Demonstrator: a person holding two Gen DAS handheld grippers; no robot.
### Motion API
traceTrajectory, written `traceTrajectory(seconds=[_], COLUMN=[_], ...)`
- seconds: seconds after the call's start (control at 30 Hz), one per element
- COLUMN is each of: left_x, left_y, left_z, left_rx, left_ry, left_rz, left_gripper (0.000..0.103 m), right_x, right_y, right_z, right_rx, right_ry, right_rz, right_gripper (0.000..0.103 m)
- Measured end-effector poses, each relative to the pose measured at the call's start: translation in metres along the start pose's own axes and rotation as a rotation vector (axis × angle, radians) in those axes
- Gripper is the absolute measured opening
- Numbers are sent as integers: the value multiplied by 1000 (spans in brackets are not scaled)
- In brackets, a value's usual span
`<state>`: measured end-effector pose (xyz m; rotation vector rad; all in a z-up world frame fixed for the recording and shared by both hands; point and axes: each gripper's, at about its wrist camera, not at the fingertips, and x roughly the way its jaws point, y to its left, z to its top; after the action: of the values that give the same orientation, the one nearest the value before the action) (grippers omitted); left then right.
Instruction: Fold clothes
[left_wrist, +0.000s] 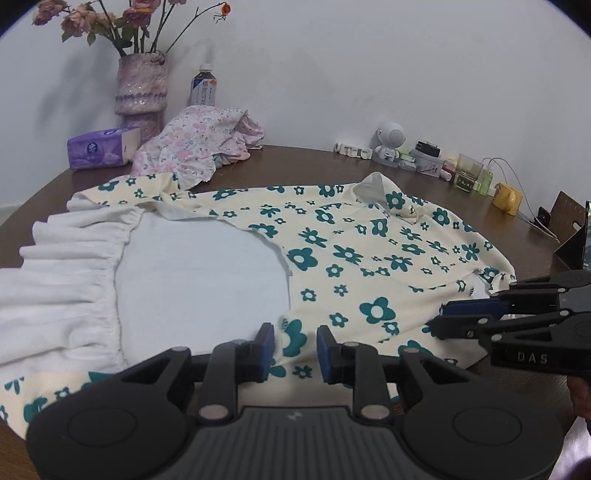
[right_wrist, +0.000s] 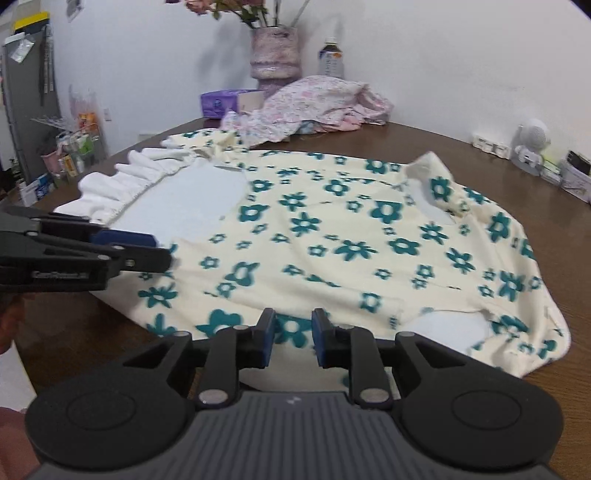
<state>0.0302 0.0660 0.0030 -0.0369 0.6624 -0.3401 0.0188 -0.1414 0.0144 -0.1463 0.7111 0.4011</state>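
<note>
A cream garment (left_wrist: 369, 251) printed with teal flowers lies spread flat on the brown table (left_wrist: 295, 166). It has a white panel (left_wrist: 199, 273) and a white ruffle (left_wrist: 62, 288) on the left. My left gripper (left_wrist: 295, 345) sits low over the near edge, where the white panel meets the flowered cloth. Its jaws stand a little apart, with cloth showing through the gap. My right gripper (right_wrist: 291, 339) hovers the same way over the garment's (right_wrist: 351, 240) near edge, jaws slightly apart. Each gripper shows from the side in the other view: the right gripper (left_wrist: 439, 318) and the left gripper (right_wrist: 162, 249).
At the back stand a vase of flowers (left_wrist: 142, 88), a bottle (left_wrist: 203, 86), a purple tissue pack (left_wrist: 103, 147) and a pile of pink floral clothes (left_wrist: 195, 144). A small white figure (left_wrist: 389, 142), a glass (left_wrist: 469, 177) and cables line the far right. Shelves (right_wrist: 74, 147) stand beyond the table's left.
</note>
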Motion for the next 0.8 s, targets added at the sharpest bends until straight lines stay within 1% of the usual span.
traceTrajectory(seconds=[0.07, 0.2, 0.27, 0.3, 0.33, 0.43, 0.5, 0.6, 0.67, 0.8], left_x=[0, -1, -1, -1, -1, -5, -11, -18, -20, -21], left_y=[0, -1, -2, -2, -3, -4, -6, -6, -5, 1], left_z=[-1, -2, -1, -1, -1, 2, 4, 2, -1, -11], left_rx=[-5, -8, -7, -7, -3, -5, 6, 10, 8, -1], left_ry=[-4, -12, -13, -14, -14, -30, -51, -61, -56, -35], left_rz=[2, 9, 13, 14, 15, 4, 3, 12, 17, 21], left_gripper=[23, 23, 23, 23, 24, 25, 26, 30, 31, 30], right_x=[-2, -8, -11, -11, -12, -17, -25, -33, -33, -20], right_y=[-7, -25, -34, -36, -37, -38, -26, -9, 1, 6], right_z=[-1, -8, -12, -13, -14, -13, -10, -6, -5, -14], right_rx=[8, 47, 68, 69, 69, 96, 76, 45, 24, 18], right_ry=[1, -1, -8, -6, -9, -19, -53, -87, -83, -28], right_rz=[-38, -77, -79, -108, -130, -109, -81, -38, -19, -26], right_gripper=[20, 21, 21, 26, 28, 29, 29, 29, 29, 29])
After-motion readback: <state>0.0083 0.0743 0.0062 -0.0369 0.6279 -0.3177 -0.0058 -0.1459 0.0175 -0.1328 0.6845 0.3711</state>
